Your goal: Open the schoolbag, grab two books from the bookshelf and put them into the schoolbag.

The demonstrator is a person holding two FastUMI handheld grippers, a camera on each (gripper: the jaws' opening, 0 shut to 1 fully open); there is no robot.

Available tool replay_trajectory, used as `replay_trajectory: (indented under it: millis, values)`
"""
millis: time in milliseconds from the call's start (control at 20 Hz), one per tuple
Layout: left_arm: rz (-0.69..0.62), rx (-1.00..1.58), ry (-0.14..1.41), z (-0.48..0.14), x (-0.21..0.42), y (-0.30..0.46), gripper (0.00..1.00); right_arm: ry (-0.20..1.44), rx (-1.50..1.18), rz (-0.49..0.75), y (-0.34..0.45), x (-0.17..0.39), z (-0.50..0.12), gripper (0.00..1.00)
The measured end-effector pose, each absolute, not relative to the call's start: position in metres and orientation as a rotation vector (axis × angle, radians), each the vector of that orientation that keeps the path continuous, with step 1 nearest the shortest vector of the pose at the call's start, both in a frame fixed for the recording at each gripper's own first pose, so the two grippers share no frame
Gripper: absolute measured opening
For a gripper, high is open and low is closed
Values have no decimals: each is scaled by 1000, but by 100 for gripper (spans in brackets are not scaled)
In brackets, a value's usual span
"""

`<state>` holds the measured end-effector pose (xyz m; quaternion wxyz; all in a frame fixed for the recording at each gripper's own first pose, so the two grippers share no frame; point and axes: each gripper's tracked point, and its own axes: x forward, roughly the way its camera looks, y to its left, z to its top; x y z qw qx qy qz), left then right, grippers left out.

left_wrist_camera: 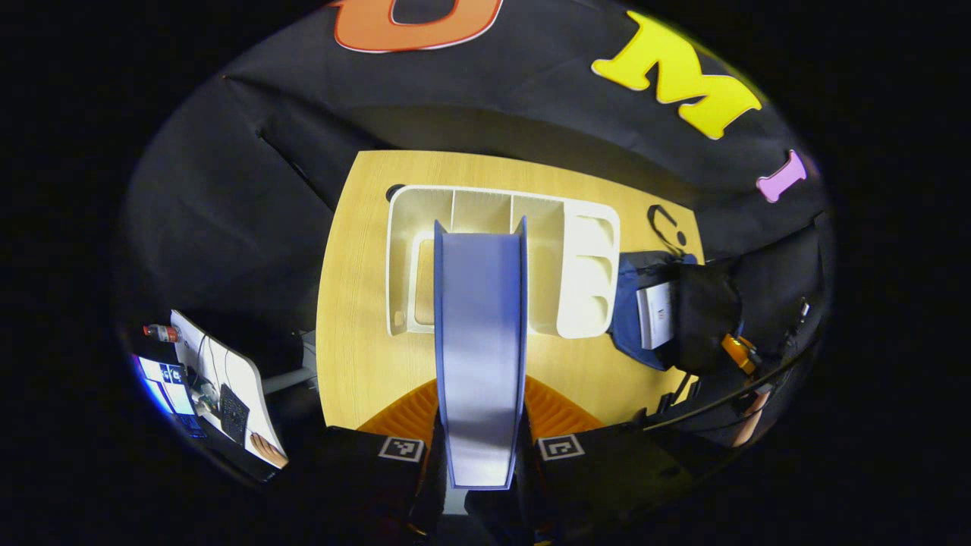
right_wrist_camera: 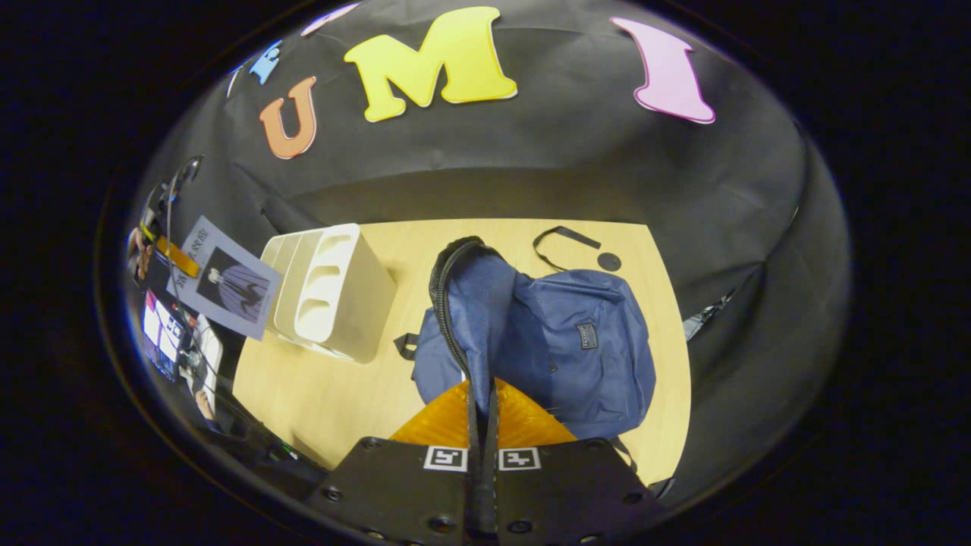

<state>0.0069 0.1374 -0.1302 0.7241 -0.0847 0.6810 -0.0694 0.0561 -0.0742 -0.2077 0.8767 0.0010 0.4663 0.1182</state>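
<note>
Left gripper (left_wrist_camera: 481,455): jaws closed on a blue book (left_wrist_camera: 481,334), held edge-on above the white bookshelf (left_wrist_camera: 584,273) at the tabletop's (left_wrist_camera: 356,356) far edge. Right gripper (right_wrist_camera: 482,455): jaws pinched on the schoolbag (right_wrist_camera: 576,341) opening rim, lifted. Bag is laid toward the right edge; bare tabletop is left between bag and shelf.

Recording booth — black cloth wall (right_wrist_camera: 531,159), (wooden) table (right_wrist_camera: 318,394)

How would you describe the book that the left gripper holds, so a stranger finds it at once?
Start at the wooden table and find the white plastic bookshelf. In front of it, the thin pale-blue book stands edge-up in the left gripper. It is off the table, unlike the white book in the navy schoolbag.
</note>
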Motion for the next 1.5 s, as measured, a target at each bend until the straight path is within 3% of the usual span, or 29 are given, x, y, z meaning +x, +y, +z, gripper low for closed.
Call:
replay_trajectory:
  millis: [50,100,250,550,1000,1050,1100,1500]
  values:
    - [-161,-194,1465,-115,5,142,45,970,2,248,-75,55,-208,0]
    - [-166,-198,1420,-103,7,143,40,969,4,249,-75,54,-207,0]
    - [-228,-265,1292,-66,17,127,39,965,5,249,-77,53,-206,0]
    - [-441,-514,1161,-40,15,32,39,960,21,238,-80,53,-203,0]
    - [-585,-717,1295,-118,-39,-85,39,948,24,218,-98,55,-192,1]
    - [-594,-710,1309,-131,-47,-100,45,948,19,217,-101,54,-191,1]
    - [-615,-699,1321,-142,-54,-117,39,947,16,214,-103,53,-189,1]
    - [-621,-662,1299,-211,-70,-225,39,953,23,212,-113,52,-179,0]
